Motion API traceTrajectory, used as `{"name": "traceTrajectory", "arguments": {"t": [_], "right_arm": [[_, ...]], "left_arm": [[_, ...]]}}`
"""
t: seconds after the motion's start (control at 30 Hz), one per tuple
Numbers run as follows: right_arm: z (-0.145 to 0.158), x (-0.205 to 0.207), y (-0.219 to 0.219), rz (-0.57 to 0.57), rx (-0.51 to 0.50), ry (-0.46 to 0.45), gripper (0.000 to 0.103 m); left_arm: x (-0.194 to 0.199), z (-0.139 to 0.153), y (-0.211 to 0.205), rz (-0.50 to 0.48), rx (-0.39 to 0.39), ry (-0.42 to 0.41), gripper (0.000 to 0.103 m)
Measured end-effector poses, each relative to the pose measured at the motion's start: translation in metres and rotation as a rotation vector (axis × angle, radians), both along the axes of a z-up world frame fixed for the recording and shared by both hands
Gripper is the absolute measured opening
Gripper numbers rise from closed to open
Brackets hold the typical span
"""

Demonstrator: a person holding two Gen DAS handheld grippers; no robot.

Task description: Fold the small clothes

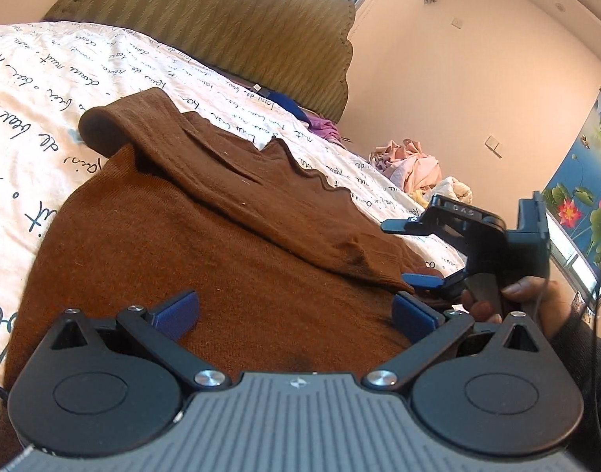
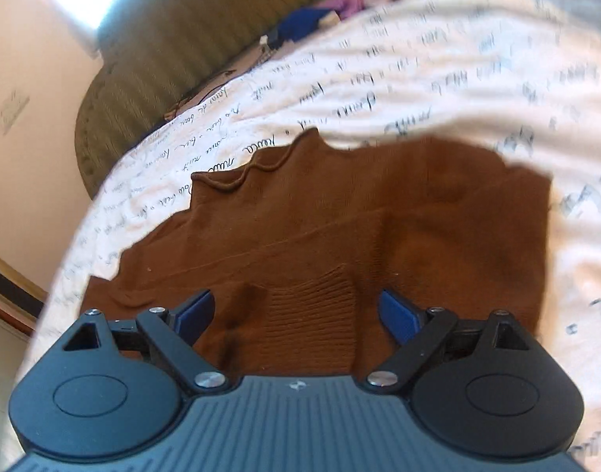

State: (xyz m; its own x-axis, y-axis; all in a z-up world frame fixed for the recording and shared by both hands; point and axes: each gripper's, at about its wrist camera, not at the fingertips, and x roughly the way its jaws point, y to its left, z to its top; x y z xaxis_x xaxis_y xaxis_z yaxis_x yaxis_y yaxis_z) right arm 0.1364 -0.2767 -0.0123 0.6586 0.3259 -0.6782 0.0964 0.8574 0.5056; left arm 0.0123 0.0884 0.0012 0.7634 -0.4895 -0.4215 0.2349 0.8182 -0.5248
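Note:
A brown knit sweater [image 1: 222, 244] lies spread on the bed, with one sleeve [image 1: 206, 153] folded slantwise across its body. My left gripper [image 1: 294, 299] hovers low over the sweater, open, its blue pads wide apart with only flat cloth below. In the left wrist view my right gripper [image 1: 404, 251] sits at the sweater's right edge, open, its lower finger close to the folded sleeve's end. The blurred right wrist view shows the sweater [image 2: 359, 204] with a ribbed cuff [image 2: 312, 314] lying between the right gripper's [image 2: 296, 299] spread pads; they do not press on it.
The bed has a white sheet [image 1: 45, 78] printed with script and an olive padded headboard [image 1: 222, 19]. A pink clothes pile [image 1: 410, 161] and purple and blue items [image 1: 324, 126] lie at the far side. A hand [image 1: 536, 299] holds the right gripper.

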Motion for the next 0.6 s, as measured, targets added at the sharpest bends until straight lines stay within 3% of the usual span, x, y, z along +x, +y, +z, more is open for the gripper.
{"name": "traceTrajectory", "arguments": {"t": [0.07,0.1,0.13,0.17,0.2,0.33,0.43,0.47,0.5,0.6], "right_arm": [[-0.005,0.004,0.001,0.037,-0.014,0.007,0.091],[-0.006,0.005,0.005,0.063,-0.052,-0.001,0.085],[-0.004,0.005,0.009,0.078,-0.114,-0.001,0.077],[0.001,0.003,0.013,0.077,-0.188,0.000,0.054],[0.005,0.001,0.012,0.075,-0.212,-0.007,0.048],[-0.004,-0.001,-0.008,0.056,-0.088,0.006,0.048],[-0.004,-0.002,-0.005,0.083,-0.087,-0.013,0.048],[-0.003,-0.004,-0.003,0.104,-0.088,-0.025,0.039],[-0.003,-0.001,0.000,0.123,-0.092,-0.028,0.013],[0.004,-0.002,-0.001,0.127,-0.098,-0.048,0.008]], "left_arm": [[0.000,0.000,0.000,0.000,0.000,0.001,0.102],[0.000,0.000,0.000,0.001,0.000,0.002,0.102],[0.001,0.000,0.000,0.001,0.001,0.003,0.102],[0.002,0.000,0.000,0.000,0.002,0.004,0.103],[0.002,0.000,0.000,0.001,0.002,0.004,0.103],[0.002,0.000,0.000,0.001,0.004,0.005,0.102],[0.002,0.000,0.000,0.001,0.007,0.006,0.103],[0.002,0.000,-0.001,0.002,0.008,0.007,0.103],[0.002,-0.001,-0.001,0.002,0.009,0.008,0.103],[0.003,0.000,-0.002,0.001,0.017,0.014,0.103]]}}
